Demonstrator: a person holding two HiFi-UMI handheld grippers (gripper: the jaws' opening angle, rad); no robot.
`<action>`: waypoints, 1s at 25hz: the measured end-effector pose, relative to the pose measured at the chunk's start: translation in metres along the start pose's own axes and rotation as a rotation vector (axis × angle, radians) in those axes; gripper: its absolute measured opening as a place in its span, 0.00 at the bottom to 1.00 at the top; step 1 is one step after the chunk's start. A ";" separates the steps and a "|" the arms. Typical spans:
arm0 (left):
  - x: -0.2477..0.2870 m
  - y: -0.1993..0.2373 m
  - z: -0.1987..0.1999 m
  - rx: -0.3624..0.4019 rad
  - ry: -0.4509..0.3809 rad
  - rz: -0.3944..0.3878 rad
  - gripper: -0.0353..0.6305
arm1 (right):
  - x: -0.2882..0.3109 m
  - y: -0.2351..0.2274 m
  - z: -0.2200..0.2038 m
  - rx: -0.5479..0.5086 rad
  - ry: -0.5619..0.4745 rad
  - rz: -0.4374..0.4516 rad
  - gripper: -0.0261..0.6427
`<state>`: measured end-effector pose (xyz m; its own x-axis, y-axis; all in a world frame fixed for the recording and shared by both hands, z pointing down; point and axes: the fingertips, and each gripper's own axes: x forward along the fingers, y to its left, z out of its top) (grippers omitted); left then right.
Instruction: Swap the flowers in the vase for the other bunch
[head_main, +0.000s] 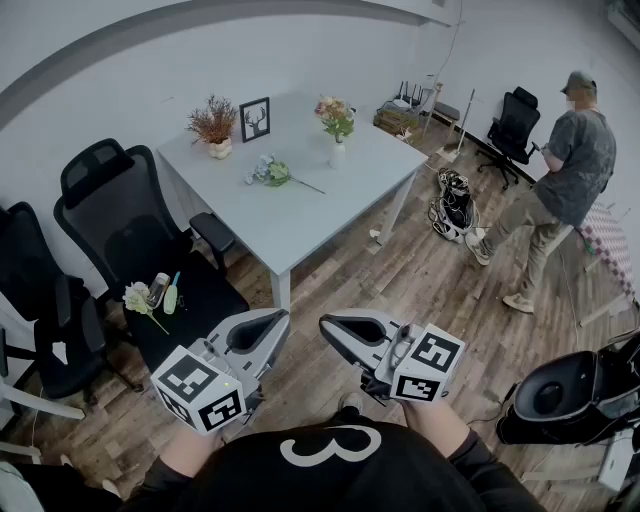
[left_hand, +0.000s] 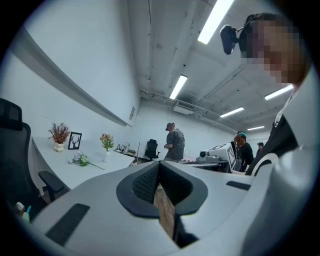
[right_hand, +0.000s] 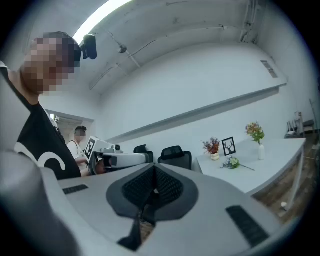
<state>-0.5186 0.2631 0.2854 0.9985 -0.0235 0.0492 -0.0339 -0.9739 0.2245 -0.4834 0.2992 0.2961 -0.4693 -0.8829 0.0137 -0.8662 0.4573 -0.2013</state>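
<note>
A white vase (head_main: 338, 153) with pink and yellow flowers (head_main: 335, 116) stands on the pale table (head_main: 300, 215) toward its far right. The other bunch (head_main: 270, 172), pale blue with green leaves, lies flat on the table to the vase's left. Both grippers are held low, well short of the table, above the wooden floor. My left gripper (head_main: 262, 332) and right gripper (head_main: 345, 330) sit side by side, both shut and empty. The left gripper view shows the vase flowers (left_hand: 106, 141) and the loose bunch (left_hand: 80, 160) far off. The right gripper view shows the vase (right_hand: 260, 151) and the bunch (right_hand: 231, 163).
A dried plant in a pot (head_main: 213, 126) and a framed picture (head_main: 255, 118) stand at the table's back. Black office chairs (head_main: 125, 225) stand left of it, one seat holding a flower and bottles (head_main: 152, 297). A person (head_main: 565, 175) walks at right; cables (head_main: 452, 205) lie on the floor.
</note>
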 end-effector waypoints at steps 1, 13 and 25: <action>0.004 -0.002 -0.003 -0.008 0.001 -0.005 0.07 | -0.003 -0.001 -0.001 -0.001 -0.003 0.001 0.05; 0.069 0.000 -0.016 -0.042 0.046 -0.016 0.07 | -0.030 -0.061 -0.003 0.058 -0.024 -0.025 0.05; 0.235 -0.007 -0.029 -0.107 0.101 -0.093 0.07 | -0.112 -0.199 0.012 0.149 -0.057 -0.095 0.05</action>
<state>-0.2853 0.2714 0.3236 0.9884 0.0933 0.1195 0.0484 -0.9412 0.3342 -0.2564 0.3058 0.3226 -0.3722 -0.9280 -0.0155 -0.8694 0.3544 -0.3443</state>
